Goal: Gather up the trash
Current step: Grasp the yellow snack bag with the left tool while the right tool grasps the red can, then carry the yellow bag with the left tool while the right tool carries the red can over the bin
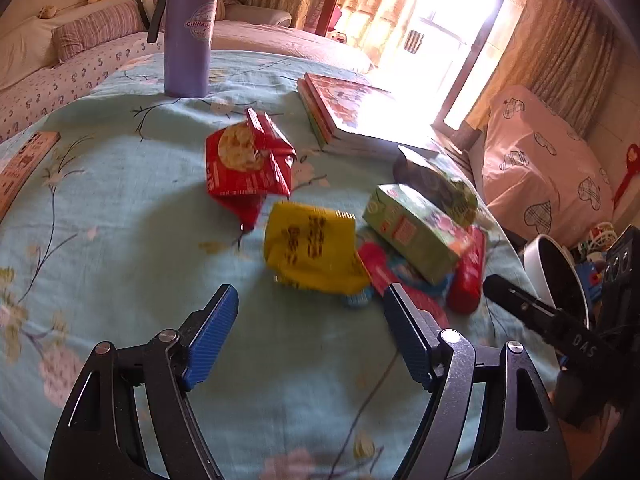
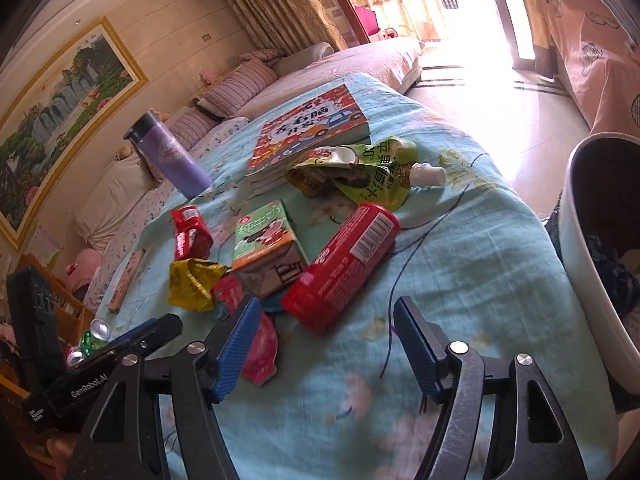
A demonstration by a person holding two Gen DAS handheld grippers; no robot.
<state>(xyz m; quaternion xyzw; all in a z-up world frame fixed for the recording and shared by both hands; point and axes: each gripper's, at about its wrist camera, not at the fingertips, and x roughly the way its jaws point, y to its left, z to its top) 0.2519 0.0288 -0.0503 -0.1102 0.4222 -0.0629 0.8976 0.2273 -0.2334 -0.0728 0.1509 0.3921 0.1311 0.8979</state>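
Trash lies on a table with a light blue floral cloth (image 1: 120,208). A yellow wrapper (image 1: 314,252) lies just ahead of my open, empty left gripper (image 1: 310,300). Beyond it are a red cookie wrapper (image 1: 246,164), a green carton (image 1: 416,232) and a red tube pack (image 1: 468,276). In the right wrist view my right gripper (image 2: 324,316) is open and empty, just short of the red tube pack (image 2: 340,264). The green carton (image 2: 268,248), yellow wrapper (image 2: 192,284), a green spouted pouch (image 2: 368,172) and a pink wrapper (image 2: 260,344) by the left finger show there too.
A purple bottle (image 1: 190,36) and stacked books (image 1: 344,108) stand at the back of the table. A white bin with a dark liner (image 2: 600,240) stands off the table's right edge. The other gripper's body (image 1: 560,328) is at right. Sofa and cushions lie beyond.
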